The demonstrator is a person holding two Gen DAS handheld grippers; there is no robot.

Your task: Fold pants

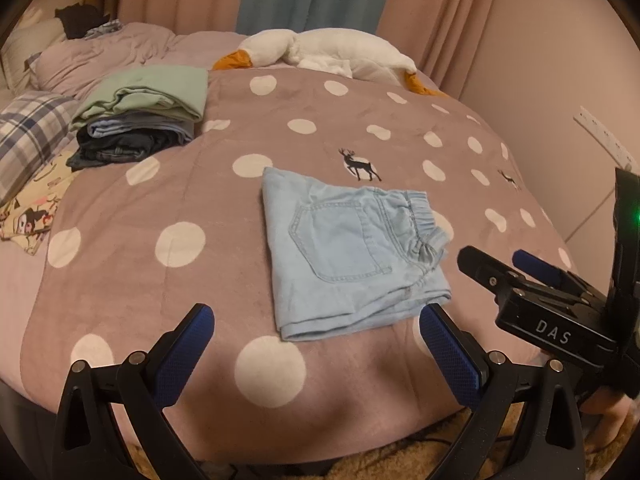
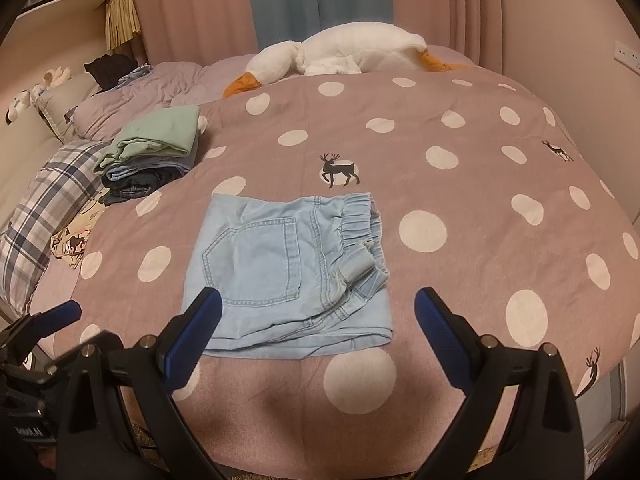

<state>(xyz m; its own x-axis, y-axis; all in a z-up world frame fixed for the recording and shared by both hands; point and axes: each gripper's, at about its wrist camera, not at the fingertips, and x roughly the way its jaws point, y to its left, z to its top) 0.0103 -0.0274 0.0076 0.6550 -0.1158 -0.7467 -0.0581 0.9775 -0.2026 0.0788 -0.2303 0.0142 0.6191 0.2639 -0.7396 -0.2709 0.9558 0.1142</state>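
Light blue denim pants (image 1: pixel 352 256) lie folded into a compact rectangle on the dotted mauve blanket (image 1: pixel 160 200), back pocket up, elastic waistband to the right. They also show in the right wrist view (image 2: pixel 288 272). My left gripper (image 1: pixel 316 320) is open and empty, hovering just before the pants' near edge. My right gripper (image 2: pixel 316 304) is open and empty, above the pants' near edge; it shows at the right of the left wrist view (image 1: pixel 496 260). The left gripper's fingers (image 2: pixel 64 312) show at the left of the right wrist view.
A stack of folded clothes (image 1: pixel 140 124) with a green piece on top sits at the back left (image 2: pixel 156 148). A plaid pillow (image 1: pixel 28 136) and a printed cloth (image 1: pixel 32 208) lie left. A white goose plush (image 1: pixel 320 52) lies at the back. Curtains and wall stand behind.
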